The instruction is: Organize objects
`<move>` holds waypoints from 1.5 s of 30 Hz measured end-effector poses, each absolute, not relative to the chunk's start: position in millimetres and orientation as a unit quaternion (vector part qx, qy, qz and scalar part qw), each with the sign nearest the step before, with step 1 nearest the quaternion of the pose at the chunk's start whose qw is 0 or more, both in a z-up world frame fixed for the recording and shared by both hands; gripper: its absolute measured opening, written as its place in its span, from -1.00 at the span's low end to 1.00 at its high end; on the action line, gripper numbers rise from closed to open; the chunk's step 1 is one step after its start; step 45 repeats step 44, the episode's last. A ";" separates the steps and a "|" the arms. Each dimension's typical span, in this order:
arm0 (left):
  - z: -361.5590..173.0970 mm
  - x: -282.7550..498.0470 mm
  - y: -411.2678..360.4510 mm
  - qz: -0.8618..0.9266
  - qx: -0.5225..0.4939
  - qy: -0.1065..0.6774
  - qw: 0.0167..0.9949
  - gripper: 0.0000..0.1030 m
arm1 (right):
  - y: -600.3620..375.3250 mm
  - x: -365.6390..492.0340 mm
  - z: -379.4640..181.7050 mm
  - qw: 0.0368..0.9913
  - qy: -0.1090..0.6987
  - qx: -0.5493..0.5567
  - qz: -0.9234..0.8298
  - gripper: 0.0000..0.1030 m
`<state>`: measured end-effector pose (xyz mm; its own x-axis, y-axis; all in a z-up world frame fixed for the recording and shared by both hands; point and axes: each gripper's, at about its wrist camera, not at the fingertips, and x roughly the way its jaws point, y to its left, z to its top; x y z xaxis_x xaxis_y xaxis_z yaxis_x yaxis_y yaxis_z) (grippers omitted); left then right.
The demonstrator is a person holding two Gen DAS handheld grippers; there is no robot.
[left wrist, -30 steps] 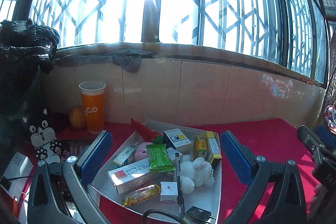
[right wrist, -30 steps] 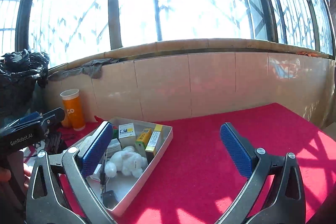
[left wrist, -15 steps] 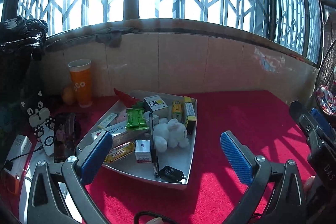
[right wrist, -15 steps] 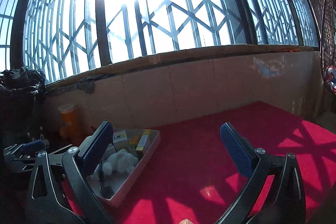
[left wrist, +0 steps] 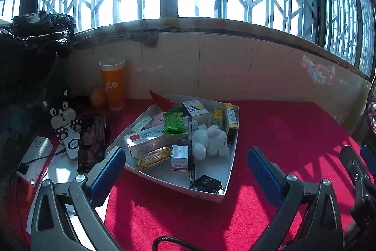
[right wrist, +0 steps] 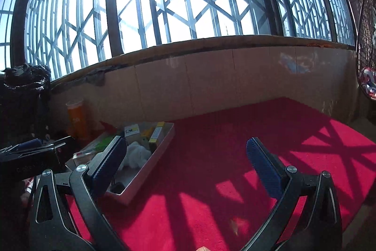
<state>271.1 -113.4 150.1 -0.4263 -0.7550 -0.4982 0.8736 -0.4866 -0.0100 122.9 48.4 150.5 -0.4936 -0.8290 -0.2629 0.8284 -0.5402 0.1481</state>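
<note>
Left wrist view, left to right: at far left, black-and-white cat-shaped stand (left wrist: 62, 119) and dark phone (left wrist: 92, 139); in upper left, orange cup (left wrist: 112, 84) lettered "CO"; at centre, white tray (left wrist: 231, 171) on red-covered desk (left wrist: 293, 133), crowded with small goods. Inside tray: long box (left wrist: 150, 140) marked "Liquid S…", green sachet (left wrist: 174, 124), yellow wrapped bar (left wrist: 154, 158), small white box (left wrist: 179, 158) with barcode, black pen (left wrist: 190, 152), white plush toy (left wrist: 211, 140), black charger (left wrist: 208, 181), yellow cartons (left wrist: 229, 121) at right wall. Probably light throughout; cartons stiff, best pinched across flat faces; plush soft, compressible; sachet and bar slippery, crinkly. Left gripper (left wrist: 185, 177) at bottom of frame, fingers spread wide, empty, framing near tray corner. Right wrist view: right gripper (right wrist: 185, 172) likewise spread wide, empty, over bare red cloth right of tray (right wrist: 150, 164)
</note>
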 end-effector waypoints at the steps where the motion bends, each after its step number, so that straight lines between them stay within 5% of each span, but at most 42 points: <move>1: 148.5 271.5 -114.0 -0.831 0.224 0.136 0.490 1.00 | 49.0 124.0 151.3 0.480 -0.001 0.151 -0.864 1.00; 45: 135.3 267.8 -115.9 -0.828 0.244 0.151 0.483 1.00 | 43.6 121.2 140.2 0.472 0.018 0.182 -0.862 1.00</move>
